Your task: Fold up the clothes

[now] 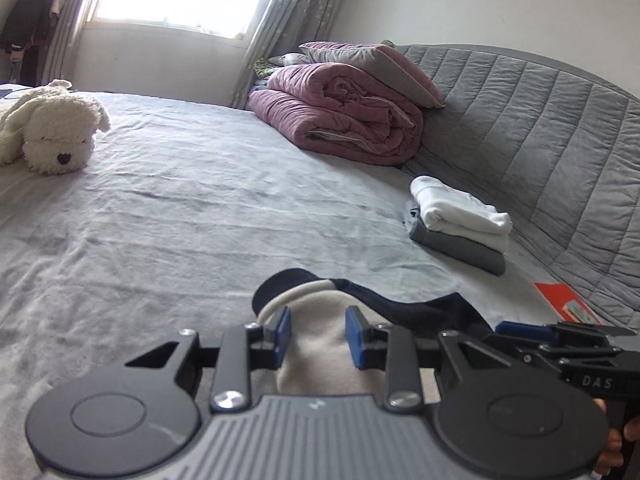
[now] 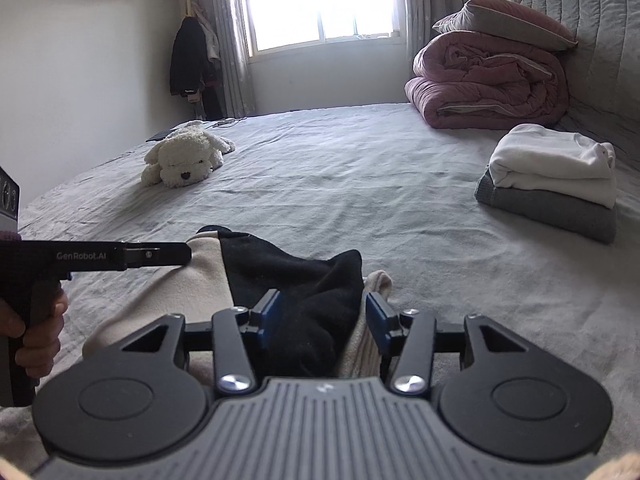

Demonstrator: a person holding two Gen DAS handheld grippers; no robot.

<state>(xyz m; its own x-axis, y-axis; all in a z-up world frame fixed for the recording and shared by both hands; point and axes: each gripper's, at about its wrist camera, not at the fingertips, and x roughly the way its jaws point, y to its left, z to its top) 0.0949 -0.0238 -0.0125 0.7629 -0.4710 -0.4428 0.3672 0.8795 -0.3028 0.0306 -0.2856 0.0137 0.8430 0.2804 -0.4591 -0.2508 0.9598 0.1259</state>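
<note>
A beige and black garment (image 1: 316, 364) (image 2: 300, 276) lies bunched on the grey bed sheet (image 1: 180, 208) (image 2: 360, 184), close to the cameras. My left gripper (image 1: 319, 334) has beige cloth filling the gap between its blue pads, near the dark collar; from the right wrist view its tip (image 2: 188, 256) meets the beige edge. My right gripper (image 2: 322, 312) has a raised fold of black cloth pressed between its pads, with a beige layer beside the right pad. Its tip (image 1: 500, 326) shows at the right of the left wrist view.
A folded stack, white on grey (image 1: 460, 220) (image 2: 552, 176), sits by the quilted headboard (image 1: 540, 120). A rolled pink duvet (image 1: 344, 120) (image 2: 488, 76) lies at the far corner, a white plush dog (image 1: 52, 128) (image 2: 184, 156) at the left. An orange card (image 1: 560, 300) lies near the headboard.
</note>
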